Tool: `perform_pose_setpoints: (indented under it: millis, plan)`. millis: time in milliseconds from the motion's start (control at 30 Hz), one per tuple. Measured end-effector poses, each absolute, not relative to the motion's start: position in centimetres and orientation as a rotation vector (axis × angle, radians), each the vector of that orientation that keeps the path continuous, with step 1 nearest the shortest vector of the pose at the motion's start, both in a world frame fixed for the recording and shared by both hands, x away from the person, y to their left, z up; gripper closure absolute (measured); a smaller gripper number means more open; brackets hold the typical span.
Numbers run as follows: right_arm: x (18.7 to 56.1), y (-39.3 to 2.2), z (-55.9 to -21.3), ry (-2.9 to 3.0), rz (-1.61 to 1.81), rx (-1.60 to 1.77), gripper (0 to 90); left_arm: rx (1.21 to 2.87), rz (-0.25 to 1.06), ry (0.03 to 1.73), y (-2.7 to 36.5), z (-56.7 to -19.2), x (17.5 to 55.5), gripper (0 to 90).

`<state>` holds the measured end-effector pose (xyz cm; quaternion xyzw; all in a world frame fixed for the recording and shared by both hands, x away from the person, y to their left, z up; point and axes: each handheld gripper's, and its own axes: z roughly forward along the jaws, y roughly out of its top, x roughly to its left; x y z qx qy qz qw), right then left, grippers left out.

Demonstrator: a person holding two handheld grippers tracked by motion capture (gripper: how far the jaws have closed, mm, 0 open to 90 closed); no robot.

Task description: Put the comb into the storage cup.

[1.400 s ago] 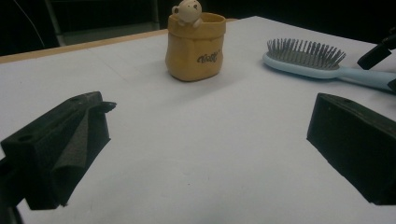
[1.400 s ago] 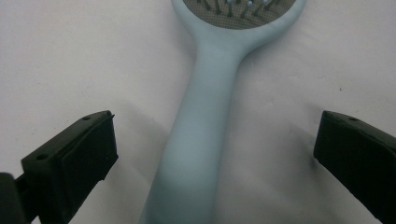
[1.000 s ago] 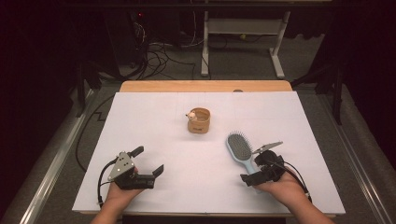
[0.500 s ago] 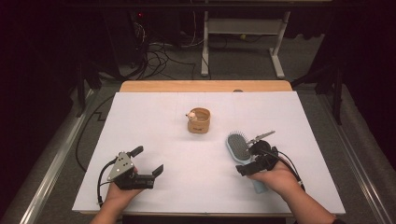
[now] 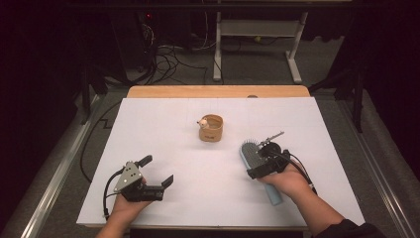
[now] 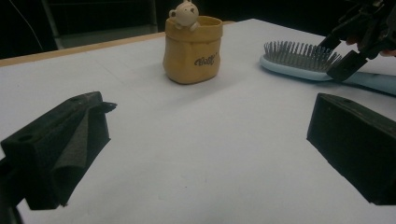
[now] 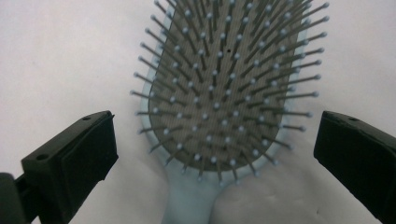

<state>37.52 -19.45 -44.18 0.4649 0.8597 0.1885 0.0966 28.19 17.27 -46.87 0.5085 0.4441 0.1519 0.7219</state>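
The left gripper (image 5: 157, 171) rests low on the white table (image 5: 163, 129) with its jaws wide apart and nothing between them, apparently idling while the other works. Ahead of it, between the two grippers, stands a tan bear pot (image 5: 211, 128). The right gripper (image 5: 262, 154) hangs over the pale blue hairbrush (image 7: 224, 93), jaws spread either side where head narrows into handle, probably because that neck is the narrowest place to clamp.

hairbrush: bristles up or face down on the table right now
Bristles up. The hairbrush lies flat on the white table, pins pointing up at the camera, between the open jaws of the right gripper.
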Motion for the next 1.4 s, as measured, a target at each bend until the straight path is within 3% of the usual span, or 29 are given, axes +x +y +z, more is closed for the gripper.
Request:
perform_pose_setpoints:
  millis: [1067,1400]
  plan:
    - [40.1,-17.2,-44.6,2.501,0.491,1.436,0.5,1.117,0.333,0.981,17.4,-46.8,28.2,0.2]
    - [40.3,-16.7,-44.9,2.492,0.456,1.451,6.7,1.11,0.339,0.983,17.8,-46.7,28.3,0.2]
